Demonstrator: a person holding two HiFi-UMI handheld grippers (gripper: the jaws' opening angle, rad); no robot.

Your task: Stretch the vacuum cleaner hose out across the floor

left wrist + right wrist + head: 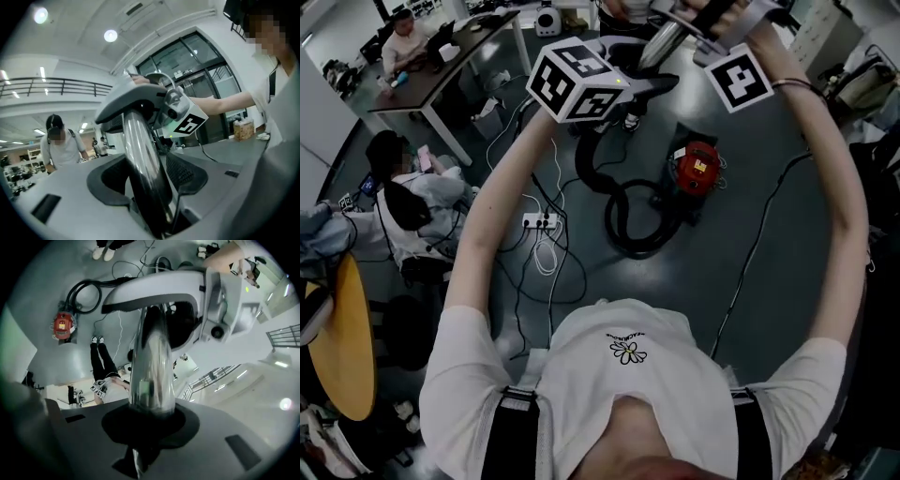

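We are clamping the left hand-held gripper (pixel 150 174) and right hand-held gripper (pixel 151 420) on the chrome wand (pixel 140 145); we are risking the coiled hose (pixel 630 223) kinking and toppling the red canister (pixel 698 167).

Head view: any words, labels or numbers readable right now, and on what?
None can be read.
Print above the daisy on the white shirt: too small.
Yellow label on the red vacuum cleaner: too small.
Marker cubes: square patterns only, no words.

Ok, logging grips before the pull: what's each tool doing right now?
Left tool: closed on the vacuum's chrome tube.
Right tool: closed on the same chrome tube.
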